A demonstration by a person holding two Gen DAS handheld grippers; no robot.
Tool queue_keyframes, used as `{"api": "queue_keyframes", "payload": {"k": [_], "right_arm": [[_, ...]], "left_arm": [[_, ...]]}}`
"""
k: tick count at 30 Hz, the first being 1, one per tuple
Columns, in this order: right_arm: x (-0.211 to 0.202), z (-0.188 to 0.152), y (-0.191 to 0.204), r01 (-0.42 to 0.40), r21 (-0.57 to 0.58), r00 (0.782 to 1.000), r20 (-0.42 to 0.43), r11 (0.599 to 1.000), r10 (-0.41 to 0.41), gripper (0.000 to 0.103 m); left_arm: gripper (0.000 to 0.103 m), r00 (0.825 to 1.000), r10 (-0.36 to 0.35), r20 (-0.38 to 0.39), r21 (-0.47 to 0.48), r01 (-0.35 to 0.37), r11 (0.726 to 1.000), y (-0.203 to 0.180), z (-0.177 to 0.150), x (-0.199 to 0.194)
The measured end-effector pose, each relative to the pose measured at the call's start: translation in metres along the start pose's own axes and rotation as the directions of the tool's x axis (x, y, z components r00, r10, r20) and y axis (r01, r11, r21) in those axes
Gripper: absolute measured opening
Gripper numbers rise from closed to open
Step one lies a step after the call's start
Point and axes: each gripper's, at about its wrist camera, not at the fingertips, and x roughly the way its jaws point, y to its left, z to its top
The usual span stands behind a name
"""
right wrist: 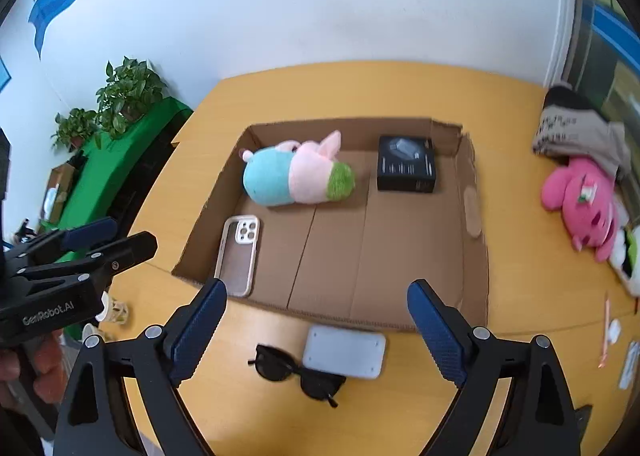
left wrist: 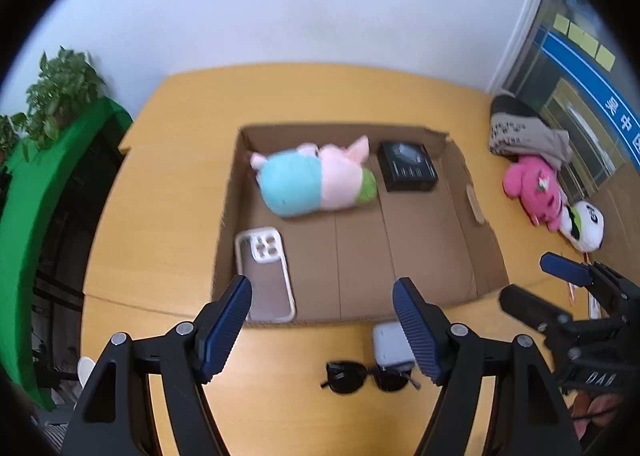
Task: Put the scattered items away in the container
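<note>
Jaws of both grippers gape empty; only the right view shows the whole grey pad (right wrist: 344,351) unobstructed.

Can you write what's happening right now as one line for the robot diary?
box: plush, phone case, black box inside | sunglasses, grey pad outside | left gripper, right gripper: open, empty
</note>
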Motion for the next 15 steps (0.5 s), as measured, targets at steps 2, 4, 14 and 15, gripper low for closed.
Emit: {"api": "queue_keyframes", "payload": {"k": [2, 4, 14, 15], "right_arm": [[0.008, -0.016, -0.016, -0.025, -0.004, 0.999, -0.04, 1.0, 0.025, 0.095], [0.025, -0.038, -0.03, -0.058, -0.001, 0.991, -0.121, 0.998, 0.057, 0.095], [0.145, -0.127, -0.067, -0.222, 0.211, 0.863, -0.412, 0.952, 0.293, 0.095], [0.154, -0.128, -0.064, -0.23, 0.198, 0.858, -0.421, 0.953, 0.294, 0.095]], "left_arm": [[0.073, 0.999, -0.015, -0.044, 0.001, 0.015, 1.0, 0.001, -0.011, 0.012], [0.073, 0.995, -0.031, -0.097, -0.024, 0.029, 0.999, 0.003, -0.023, 0.028], [0.073, 0.922, -0.174, -0.347, -0.159, 0.124, 0.979, 0.02, -0.084, 0.136], [0.073, 0.911, -0.188, -0.367, -0.175, 0.13, 0.976, 0.022, -0.09, 0.147]]}}
